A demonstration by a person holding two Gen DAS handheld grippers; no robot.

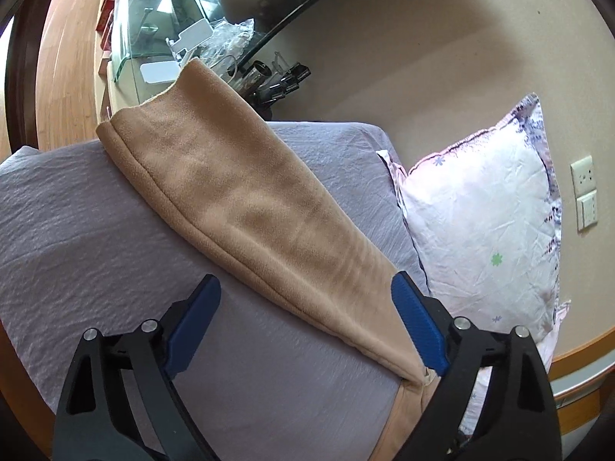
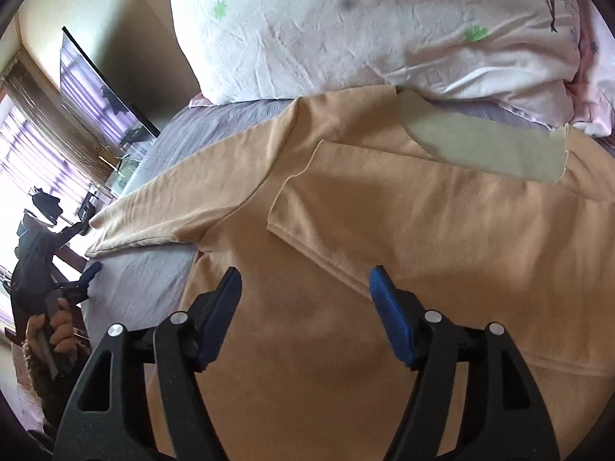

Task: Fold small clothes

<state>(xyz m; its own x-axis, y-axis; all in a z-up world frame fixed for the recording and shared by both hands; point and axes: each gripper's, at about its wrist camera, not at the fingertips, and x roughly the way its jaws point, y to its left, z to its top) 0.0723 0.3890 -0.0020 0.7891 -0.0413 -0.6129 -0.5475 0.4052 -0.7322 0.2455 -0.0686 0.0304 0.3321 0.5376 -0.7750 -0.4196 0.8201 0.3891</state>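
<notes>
Nearest, left gripper (image 1: 305, 292) and right gripper (image 2: 305, 282), both spread wide, gripping nothing. Beyond, tan fleece long-sleeved top (image 2: 346, 269) flat on lilac crinkled bedsheet (image 1: 96, 230). At 2 o'clock, white floral pillow (image 1: 480, 211); farthest, beige wall (image 1: 423, 38).

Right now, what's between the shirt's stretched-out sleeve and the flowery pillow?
In the left wrist view, just bare purple bedsheet lies between the tan sleeve and the flowery pillow.
</notes>
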